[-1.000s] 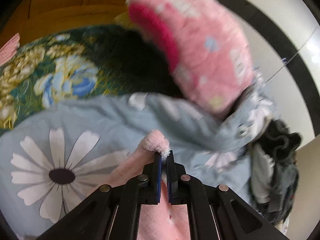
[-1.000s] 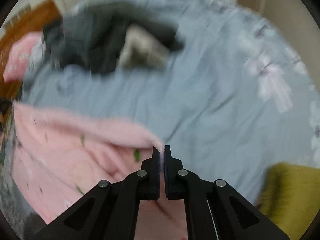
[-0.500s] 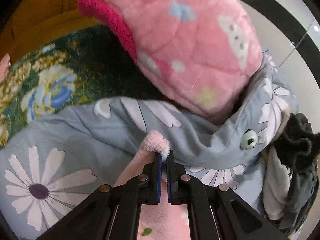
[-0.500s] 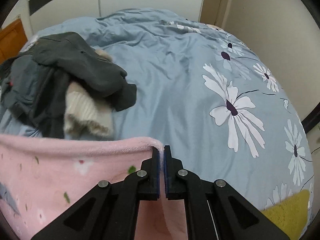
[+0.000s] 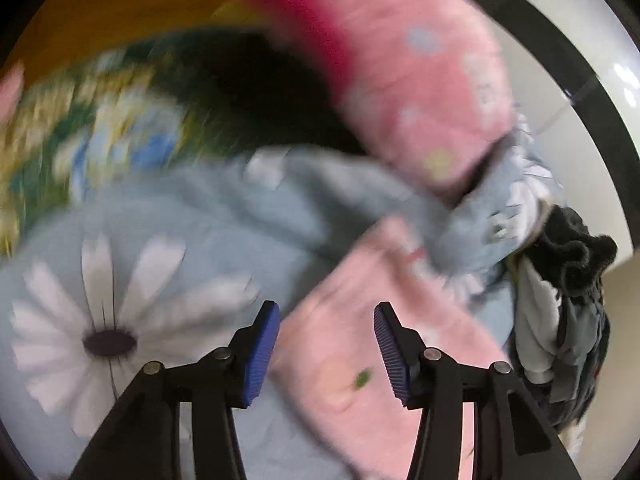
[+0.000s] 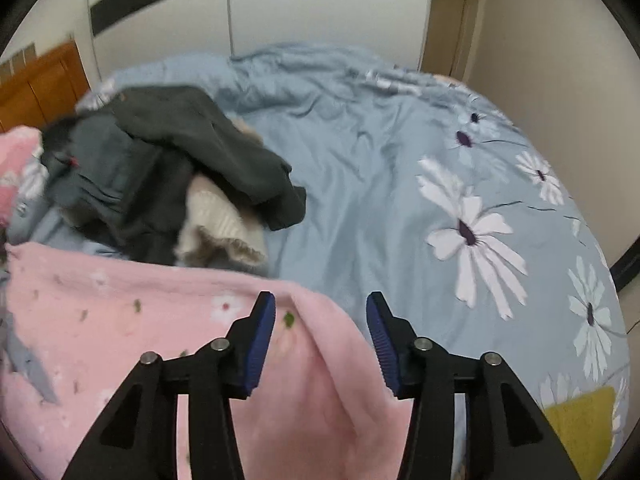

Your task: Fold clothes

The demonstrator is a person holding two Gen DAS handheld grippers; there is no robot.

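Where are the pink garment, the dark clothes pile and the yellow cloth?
pink garment [image 6: 168, 320]: right wrist view, its flat top.
dark clothes pile [image 6: 160, 152]: right wrist view, its grey top layer.
yellow cloth [image 6: 580, 416]: right wrist view, its middle.

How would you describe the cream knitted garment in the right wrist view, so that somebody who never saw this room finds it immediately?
Start from the blue-grey duvet with white daisies that covers the bed, and look at the heap of dark grey clothes near its far left side. The cream knitted garment pokes out from under that heap, just beyond the pink fleece garment. It is the only pale, ribbed piece there.
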